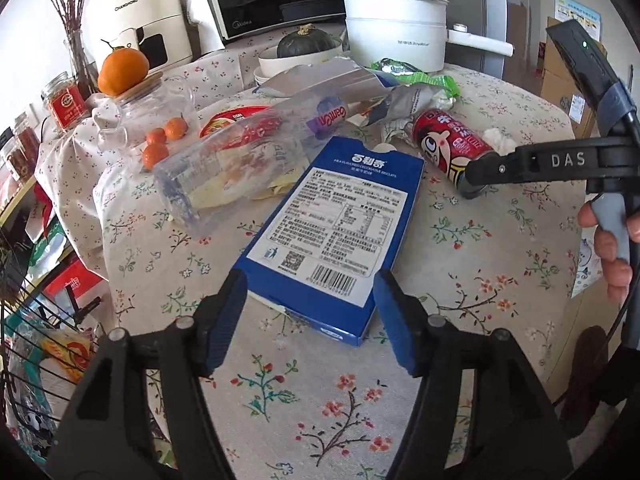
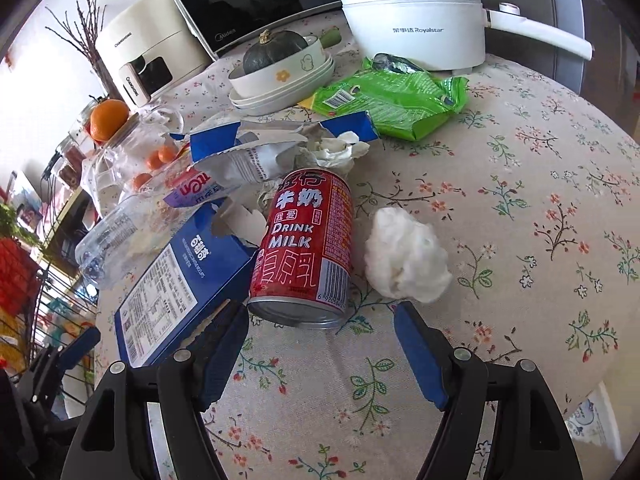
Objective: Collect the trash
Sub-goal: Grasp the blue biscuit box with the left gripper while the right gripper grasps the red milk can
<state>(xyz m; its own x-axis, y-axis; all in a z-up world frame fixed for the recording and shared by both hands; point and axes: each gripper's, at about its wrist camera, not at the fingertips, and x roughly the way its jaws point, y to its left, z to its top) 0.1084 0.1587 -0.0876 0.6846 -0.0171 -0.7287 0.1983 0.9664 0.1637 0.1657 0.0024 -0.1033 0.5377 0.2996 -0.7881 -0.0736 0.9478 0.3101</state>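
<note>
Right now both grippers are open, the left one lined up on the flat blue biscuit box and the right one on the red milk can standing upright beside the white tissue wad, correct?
Not quite: the red milk can is lying on its side, not upright, as the right wrist view shows. The rest holds: left gripper open at the flat blue biscuit box, right gripper open at the can, beside the white tissue wad.

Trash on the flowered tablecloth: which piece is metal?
The red milk can, lying on its side, silver base toward the right gripper; the other pieces look like card, plastic or tissue.
</note>
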